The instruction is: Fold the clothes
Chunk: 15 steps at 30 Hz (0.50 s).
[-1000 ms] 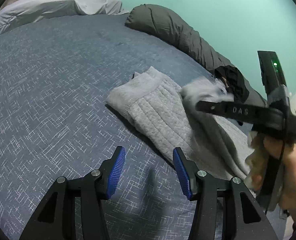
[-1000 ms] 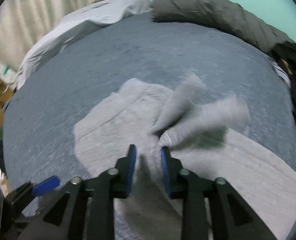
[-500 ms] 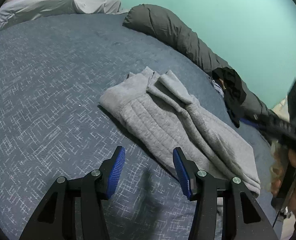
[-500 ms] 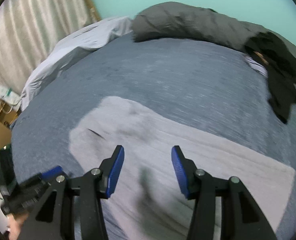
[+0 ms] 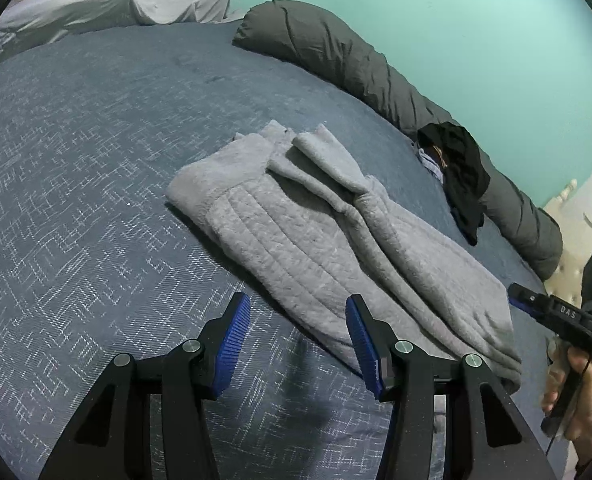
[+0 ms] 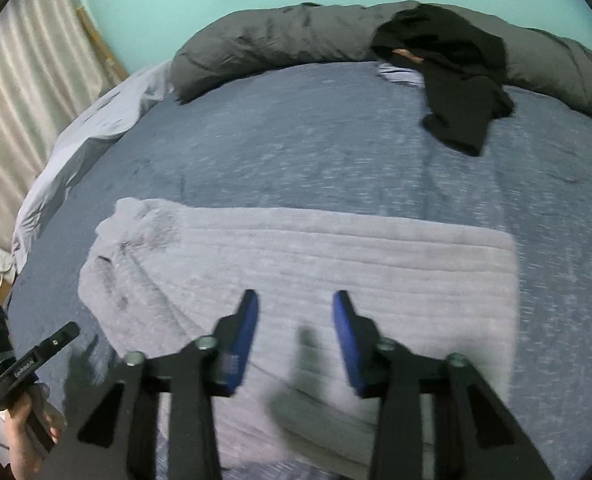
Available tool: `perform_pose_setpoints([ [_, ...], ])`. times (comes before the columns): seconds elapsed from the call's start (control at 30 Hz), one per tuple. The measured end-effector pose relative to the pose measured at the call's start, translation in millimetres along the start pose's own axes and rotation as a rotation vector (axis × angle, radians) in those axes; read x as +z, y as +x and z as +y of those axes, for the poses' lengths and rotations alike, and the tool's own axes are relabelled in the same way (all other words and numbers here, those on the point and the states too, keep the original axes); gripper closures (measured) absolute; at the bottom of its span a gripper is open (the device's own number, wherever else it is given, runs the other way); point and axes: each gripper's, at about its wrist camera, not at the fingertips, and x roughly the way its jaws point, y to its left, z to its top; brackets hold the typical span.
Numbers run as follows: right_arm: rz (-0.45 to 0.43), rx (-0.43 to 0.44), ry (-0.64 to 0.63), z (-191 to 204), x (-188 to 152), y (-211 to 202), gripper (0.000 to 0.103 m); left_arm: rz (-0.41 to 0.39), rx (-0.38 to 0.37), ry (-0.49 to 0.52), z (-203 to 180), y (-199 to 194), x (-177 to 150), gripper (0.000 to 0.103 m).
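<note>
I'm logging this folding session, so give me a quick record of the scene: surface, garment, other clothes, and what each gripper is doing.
surface: blue bedspread
garment: grey sweater, lying folded lengthwise, sleeves laid on top
other clothes: black garment heaped against the dark grey rolled duvet
left gripper: open, empty, above the sweater's near edge
right gripper: open, empty, over the sweater
image quality: right wrist view motion-blurred

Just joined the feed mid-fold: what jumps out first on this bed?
A grey garment lies folded into a long strip in the middle of the blue bedspread, its sleeves laid on top. Both hand-held grippers, left and right, are open and empty near it. A crumpled black garment sits by the dark grey bolster along the wall.
</note>
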Motion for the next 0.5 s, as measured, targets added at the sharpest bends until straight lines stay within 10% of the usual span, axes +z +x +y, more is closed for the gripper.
perform_pose_setpoints([
  [0.5,0.101,-0.004,0.033,55,-40,79,0.097,0.010,0.006,-0.005,4,2,0,0.049],
])
